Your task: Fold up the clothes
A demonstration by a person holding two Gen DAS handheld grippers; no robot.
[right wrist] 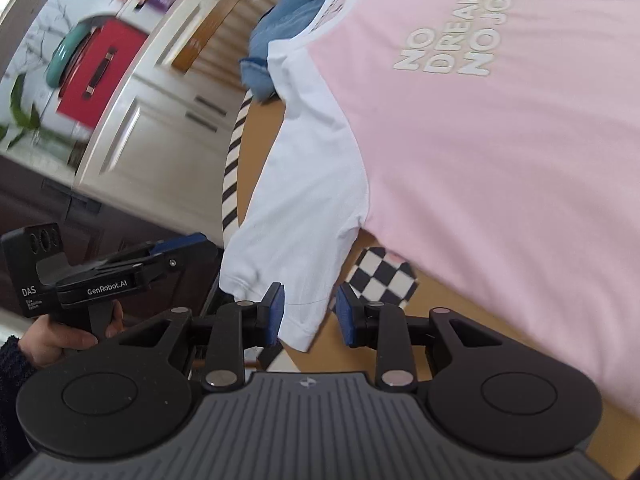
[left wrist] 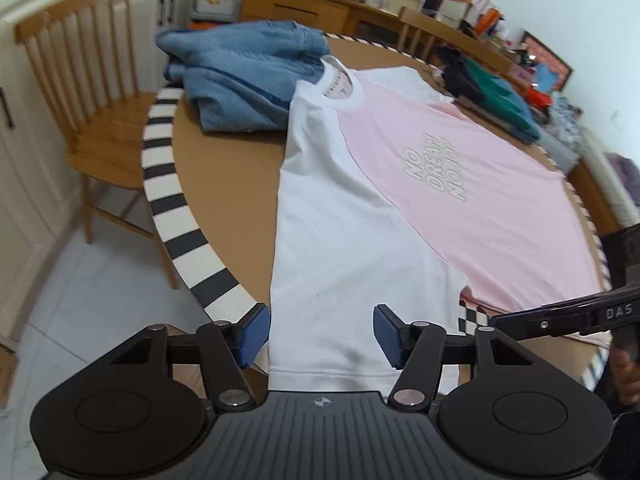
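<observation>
T-shirt (left wrist: 460,184): it lies flat, print side up, on the round table (left wrist: 224,184), pink body and white sleeves; the near sleeve (left wrist: 340,240) hangs a little over the striped edge.
Handling: I judge it light, soft and limp; it will sag and wrinkle when lifted, not slippery, not fragile.
Where to hold: the sleeve hem or shoulder seam, a pinch of the cloth edge.
Direction: the collar (left wrist: 340,84) points away, toward the folded jeans (left wrist: 240,80); the long axis runs from collar to bottom hem.
Left gripper (left wrist: 322,332): wide open over the sleeve hem, it holds nothing.
Right gripper (right wrist: 310,312): open around the sleeve corner, not closed on it.
</observation>
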